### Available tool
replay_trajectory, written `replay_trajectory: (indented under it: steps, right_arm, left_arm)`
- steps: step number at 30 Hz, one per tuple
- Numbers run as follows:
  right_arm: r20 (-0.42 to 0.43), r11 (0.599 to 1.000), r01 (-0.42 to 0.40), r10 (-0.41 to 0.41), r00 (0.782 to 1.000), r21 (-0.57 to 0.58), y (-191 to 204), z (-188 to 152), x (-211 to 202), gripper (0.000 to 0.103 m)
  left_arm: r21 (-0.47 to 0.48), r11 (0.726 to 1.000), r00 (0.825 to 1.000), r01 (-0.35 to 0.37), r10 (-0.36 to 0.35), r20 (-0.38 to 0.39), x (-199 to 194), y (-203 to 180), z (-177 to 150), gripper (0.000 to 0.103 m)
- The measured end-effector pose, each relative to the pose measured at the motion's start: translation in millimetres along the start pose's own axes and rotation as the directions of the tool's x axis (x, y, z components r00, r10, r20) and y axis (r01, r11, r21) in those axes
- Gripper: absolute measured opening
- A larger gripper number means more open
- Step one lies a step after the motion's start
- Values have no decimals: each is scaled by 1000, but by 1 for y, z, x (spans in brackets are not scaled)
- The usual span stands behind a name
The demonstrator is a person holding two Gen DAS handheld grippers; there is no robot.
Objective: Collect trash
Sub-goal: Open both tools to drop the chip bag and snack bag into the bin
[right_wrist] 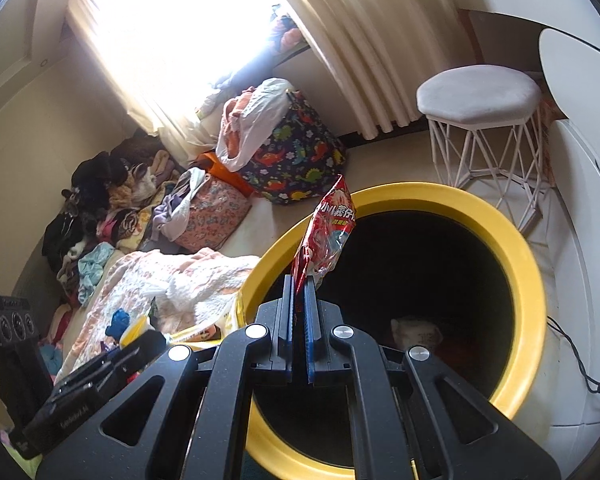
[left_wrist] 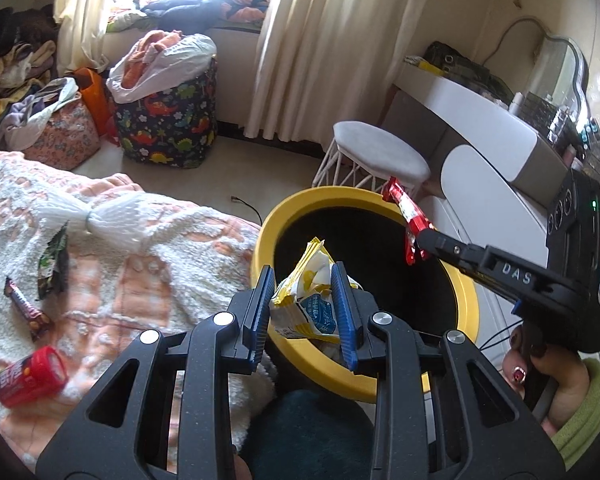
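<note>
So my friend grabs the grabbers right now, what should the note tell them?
Left gripper: shut on a crumpled yellow-and-white snack wrapper, at the rim of the round yellow bin.
Right gripper: shut on a shiny red plastic wrapper, over the bin's mouth.
Done: both picked up.
Left: drop both, then fetch the red can, the purple bar wrapper and the dark green packet from the blanket.

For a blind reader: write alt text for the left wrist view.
The left gripper holds a yellow snack wrapper over the yellow-rimmed bin, while the right gripper holds a red wrapper above it. More wrappers and a red can lie on the blanket.
</note>
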State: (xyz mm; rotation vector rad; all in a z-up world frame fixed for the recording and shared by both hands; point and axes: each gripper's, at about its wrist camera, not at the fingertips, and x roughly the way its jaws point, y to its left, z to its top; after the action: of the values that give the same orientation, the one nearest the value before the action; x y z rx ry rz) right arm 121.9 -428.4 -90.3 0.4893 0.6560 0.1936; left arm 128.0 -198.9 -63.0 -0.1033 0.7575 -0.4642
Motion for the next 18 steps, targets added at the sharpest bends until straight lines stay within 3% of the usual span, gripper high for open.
replay_trajectory:
  steps: [18]
  right_arm:
    - [-51, 997, 51, -47, 998, 60, -26, 3, 11, 5]
  left_arm:
    - [68, 997, 997, 24, -19, -75, 41, -23, -5, 23]
